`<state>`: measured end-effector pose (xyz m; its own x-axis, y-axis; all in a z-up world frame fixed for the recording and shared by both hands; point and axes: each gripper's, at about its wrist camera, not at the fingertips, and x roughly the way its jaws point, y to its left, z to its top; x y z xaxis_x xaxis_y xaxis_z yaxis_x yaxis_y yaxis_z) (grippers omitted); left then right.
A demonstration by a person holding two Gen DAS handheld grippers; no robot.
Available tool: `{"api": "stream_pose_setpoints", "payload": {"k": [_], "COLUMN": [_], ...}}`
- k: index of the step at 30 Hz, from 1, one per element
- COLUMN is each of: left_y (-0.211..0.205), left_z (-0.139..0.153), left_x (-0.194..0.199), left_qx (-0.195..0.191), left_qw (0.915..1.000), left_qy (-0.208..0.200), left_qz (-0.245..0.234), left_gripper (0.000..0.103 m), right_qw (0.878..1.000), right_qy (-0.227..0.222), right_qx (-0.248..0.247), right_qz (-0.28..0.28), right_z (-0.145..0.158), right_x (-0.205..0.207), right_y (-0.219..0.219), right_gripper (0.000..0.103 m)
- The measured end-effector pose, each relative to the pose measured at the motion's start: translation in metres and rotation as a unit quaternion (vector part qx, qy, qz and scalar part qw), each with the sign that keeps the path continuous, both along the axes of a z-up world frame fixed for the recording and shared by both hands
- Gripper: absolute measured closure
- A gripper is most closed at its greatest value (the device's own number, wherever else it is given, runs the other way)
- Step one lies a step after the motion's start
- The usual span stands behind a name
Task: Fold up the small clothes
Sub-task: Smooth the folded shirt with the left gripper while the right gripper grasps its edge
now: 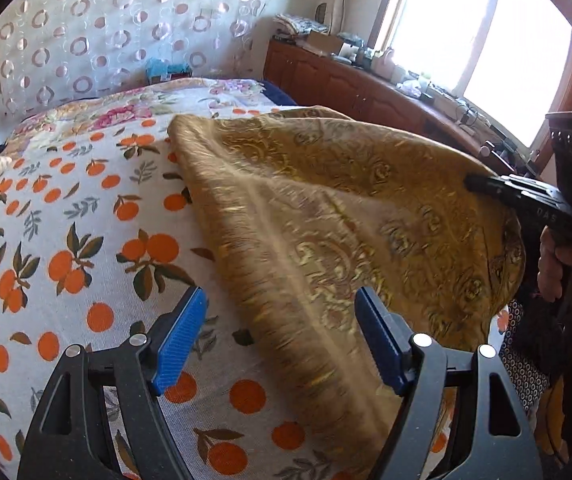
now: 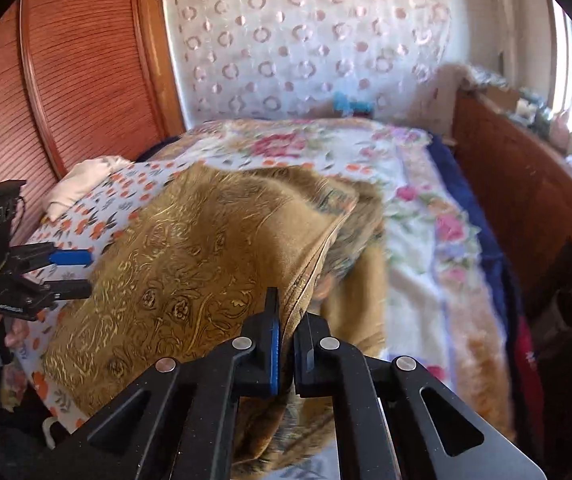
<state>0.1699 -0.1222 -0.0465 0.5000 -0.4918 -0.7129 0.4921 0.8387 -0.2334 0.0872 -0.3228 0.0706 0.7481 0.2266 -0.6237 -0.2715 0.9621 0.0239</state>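
The garment [image 1: 326, 208] is a golden-brown cloth with a raised swirling flower pattern in lighter gold thread. It lies partly on a bed sheet [image 1: 66, 220] printed with oranges, one edge lifted off the bed and pinched up, so the cloth hangs in a sloping fold. In the right wrist view its hem [image 2: 306, 272] runs up between closed fingers, and a duller underside [image 2: 350, 240] shows beneath.

Orange-print sheet [image 1: 66, 216] left of gold garment [image 1: 326, 208] bare, free passage; wooden cabinet [image 2: 526, 200] walls bed's right side; slatted headboard [image 2: 66, 80] blocks left.
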Motion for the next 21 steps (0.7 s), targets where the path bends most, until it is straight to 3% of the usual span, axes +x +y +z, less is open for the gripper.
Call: {"api": "stream_pose_setpoints", "payload": {"k": [7,11,13,14,21], "left_y": [-0.005,-0.004,-0.005,-0.006,-0.007], "left_z": [-0.019,-0.025,-0.025,-0.026,-0.026], "left_x": [0.005,0.007,0.006,0.005,0.004], "left_qx": [0.028,0.028,0.032,0.034,0.033], "left_qw": [0.9995,0.9994,0.9994,0.9993,0.9994], "left_qy": [0.013,0.013,0.01,0.007,0.007], "left_qz": [0.005,0.012,0.013,0.013,0.013], "left_gripper": [0.026,0.026,0.026,0.026,0.026], "right_qw": [0.998,0.999,1.0,1.0,0.999], "right_qy": [0.049,0.025,0.011,0.006,0.005], "right_qx": [-0.03,-0.018,-0.009,-0.005,-0.022], "right_qz": [-0.014,-0.02,-0.026,-0.027,-0.024], "right_z": [-0.034,-0.02,-0.014,-0.01,-0.013], "right_x": [0.009,0.008,0.006,0.007,0.02], "right_y": [-0.011,-0.014,-0.015,-0.016,-0.004], "right_gripper": [0.098,0.079,0.061,0.058,0.056]}}
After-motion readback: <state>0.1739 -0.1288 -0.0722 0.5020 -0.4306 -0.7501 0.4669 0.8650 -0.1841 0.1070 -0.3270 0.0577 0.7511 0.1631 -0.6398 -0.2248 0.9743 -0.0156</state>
